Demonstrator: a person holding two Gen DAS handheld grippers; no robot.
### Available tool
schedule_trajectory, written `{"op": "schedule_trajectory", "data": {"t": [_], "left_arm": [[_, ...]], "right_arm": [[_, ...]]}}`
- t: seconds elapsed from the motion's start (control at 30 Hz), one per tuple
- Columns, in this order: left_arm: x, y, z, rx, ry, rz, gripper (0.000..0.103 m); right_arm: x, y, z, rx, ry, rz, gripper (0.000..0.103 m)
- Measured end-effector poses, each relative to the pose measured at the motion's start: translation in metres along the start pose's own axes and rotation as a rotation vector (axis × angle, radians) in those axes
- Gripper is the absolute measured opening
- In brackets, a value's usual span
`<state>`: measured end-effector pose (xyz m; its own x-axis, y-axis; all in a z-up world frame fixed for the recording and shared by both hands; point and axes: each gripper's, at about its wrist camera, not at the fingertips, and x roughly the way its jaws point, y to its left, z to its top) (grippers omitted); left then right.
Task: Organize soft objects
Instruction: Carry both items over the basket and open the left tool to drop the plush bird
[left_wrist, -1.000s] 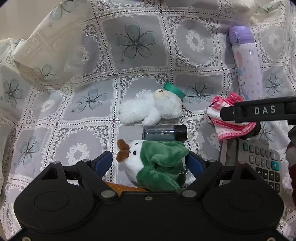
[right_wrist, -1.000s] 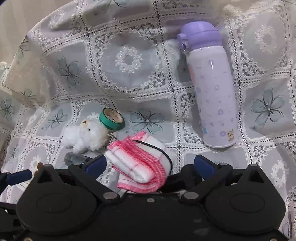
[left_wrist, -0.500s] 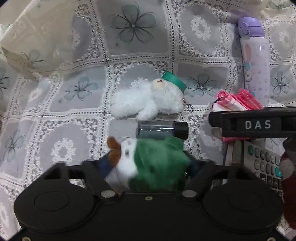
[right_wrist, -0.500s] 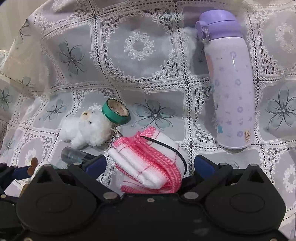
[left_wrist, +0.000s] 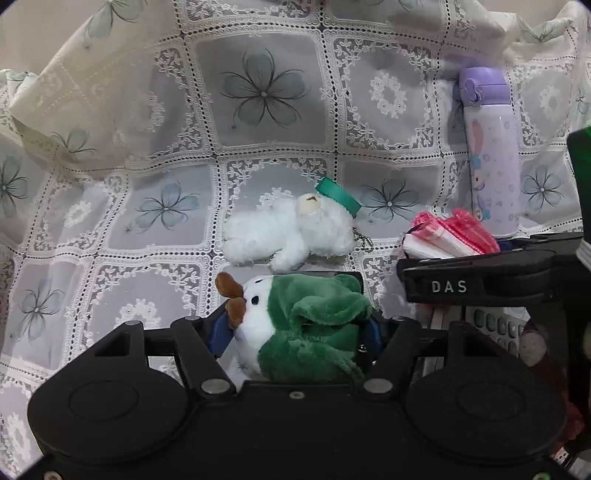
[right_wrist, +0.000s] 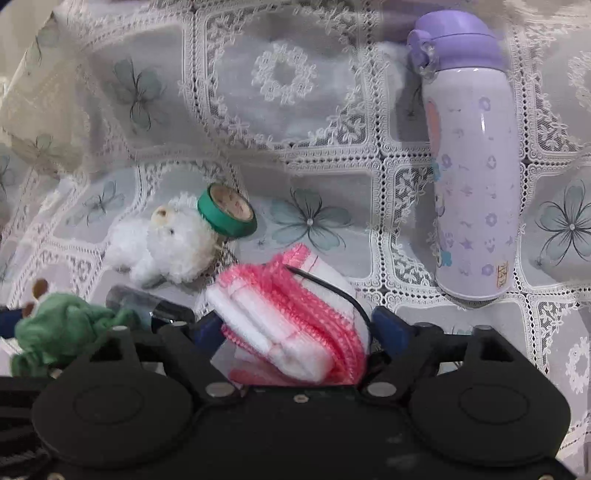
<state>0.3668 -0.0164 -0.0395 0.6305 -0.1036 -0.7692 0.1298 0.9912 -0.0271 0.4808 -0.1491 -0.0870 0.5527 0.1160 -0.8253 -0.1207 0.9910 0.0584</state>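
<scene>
Surface covered by a grey and cream lace tablecloth (left_wrist: 266, 122) with flower squares; cloth bunches up into folds at far left and along the back. Widest open room is the far middle and left of the cloth. Right side is crowded.

Lavender bottle (right_wrist: 469, 166) lies on its side at far right, cap pointing away. White plush bear (left_wrist: 291, 232) lies mid-cloth, a green tape roll (right_wrist: 227, 216) touching its head. A dark cylinder (right_wrist: 147, 304) lies just in front of the bear, mostly hidden behind the green toy in the left wrist view. A calculator (left_wrist: 495, 328) shows at lower right, under the right tool's body.

Left tool (left_wrist: 295, 332): jaws have just been closing and now press on both flanks of the green plush toy (left_wrist: 310, 328), clamped. Toy has a white face, black eye, brown beak or feet parts at its left end, green hooded body; a small metal chain hangs at its right side.

Right tool (right_wrist: 295, 332): jaws have just been closing with the pink-and-white folded cloth (right_wrist: 291, 325) between them. Left pad touches the cloth edge; right pad sits by its black loop, contact there not clear. Cloth is folded in layers, pink crocheted edging, lying just right of the bear.
</scene>
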Motion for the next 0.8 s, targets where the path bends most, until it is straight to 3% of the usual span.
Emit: {"op": "schedule_trajectory", "data": {"t": [0.43, 0.8], "left_arm": [[-0.029, 0.004, -0.004, -0.031, -0.016, 0.002, 0.063], [-0.079, -0.004, -0.041, -0.047, 0.017, -0.003, 0.064]], "right_arm": [[-0.045, -0.004, 0.003, 0.02, -0.052, -0.004, 0.078], [-0.109, -0.008, -0.048, 0.073, -0.007, 0.006, 0.078]]}}
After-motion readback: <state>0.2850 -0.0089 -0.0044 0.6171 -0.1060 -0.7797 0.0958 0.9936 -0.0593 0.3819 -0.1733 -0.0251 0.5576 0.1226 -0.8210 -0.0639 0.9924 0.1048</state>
